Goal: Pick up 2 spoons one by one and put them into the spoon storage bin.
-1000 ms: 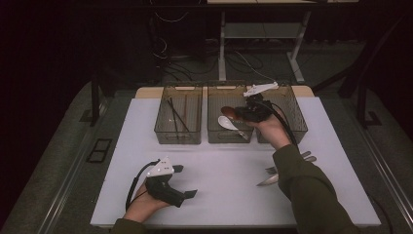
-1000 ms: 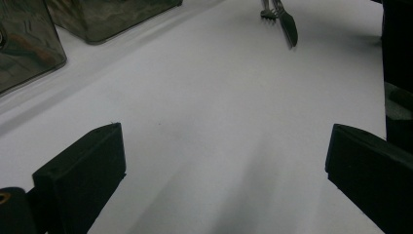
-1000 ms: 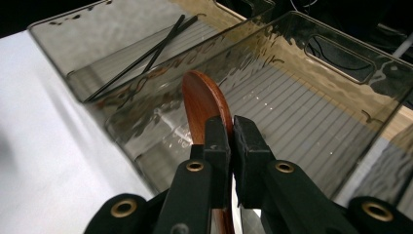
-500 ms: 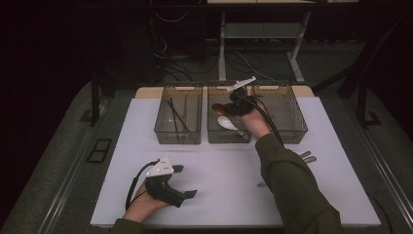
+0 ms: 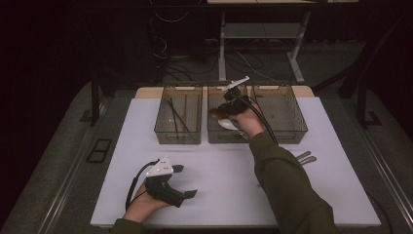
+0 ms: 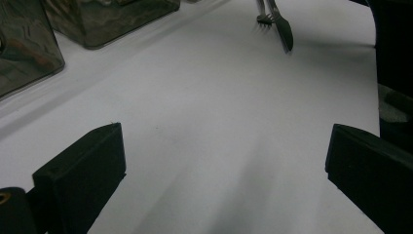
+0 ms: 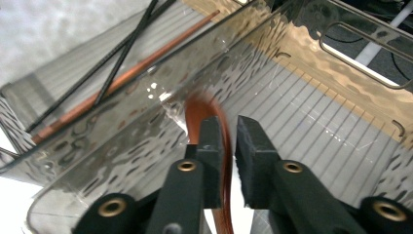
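My right gripper (image 5: 225, 108) hangs over the middle clear bin (image 5: 214, 136), pointing down into it. In the right gripper view a blurred brown spoon-like utensil (image 7: 204, 105) runs between the jaws of the right gripper (image 7: 229, 129). The jaws have just been opening; a narrow gap shows beside the utensil, so the pads no longer press it. From above, its brown end (image 5: 215, 113) sticks out left of the gripper, over a white spoon (image 5: 228, 125) in the bin. My left gripper (image 5: 185, 181) rests on the white table near the front left, its jaws (image 6: 224, 161) wide open on nothing.
The left bin (image 5: 178, 136) holds black chopsticks (image 7: 126, 53) and a brown one (image 7: 122, 78). A right bin (image 5: 292, 131) stands beside the middle one. A metal fork (image 6: 265, 18) and another utensil (image 5: 304, 157) lie on the table at the right.
My right hand has moved left from the right bin's edge to over the middle bin and sunk slightly, carrying the brown utensil. The left gripper has stayed put.
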Motion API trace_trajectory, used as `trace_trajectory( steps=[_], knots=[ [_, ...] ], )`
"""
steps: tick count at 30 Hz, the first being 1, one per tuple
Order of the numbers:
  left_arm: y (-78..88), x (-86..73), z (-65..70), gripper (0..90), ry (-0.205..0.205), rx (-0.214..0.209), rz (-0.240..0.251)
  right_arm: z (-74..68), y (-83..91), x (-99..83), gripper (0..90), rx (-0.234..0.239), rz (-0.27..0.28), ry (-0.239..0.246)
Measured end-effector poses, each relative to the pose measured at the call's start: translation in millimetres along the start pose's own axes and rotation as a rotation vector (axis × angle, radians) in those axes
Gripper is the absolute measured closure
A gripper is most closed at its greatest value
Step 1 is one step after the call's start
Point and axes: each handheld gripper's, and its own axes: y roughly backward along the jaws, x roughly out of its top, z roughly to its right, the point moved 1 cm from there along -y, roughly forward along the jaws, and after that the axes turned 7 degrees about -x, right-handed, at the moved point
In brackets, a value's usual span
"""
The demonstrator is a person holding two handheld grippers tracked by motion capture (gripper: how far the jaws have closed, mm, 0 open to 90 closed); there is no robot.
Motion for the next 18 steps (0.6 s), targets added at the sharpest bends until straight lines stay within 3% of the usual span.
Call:
trace_trajectory(
  steps=[10, 18],
  knots=[
    [0.0, 0.0, -0.1, 0.5, -0.001, 0.001, -0.002, 3.3, 8.7, 1.1, 64.4, 0.021, 0.019, -0.019],
    [-0.2, -0.1, -0.2, 0.4, -0.003, 0.001, -0.002, 8.2, 27.0, -0.6, 57.6, 0.051, 0.041, -0.003]
  ],
)
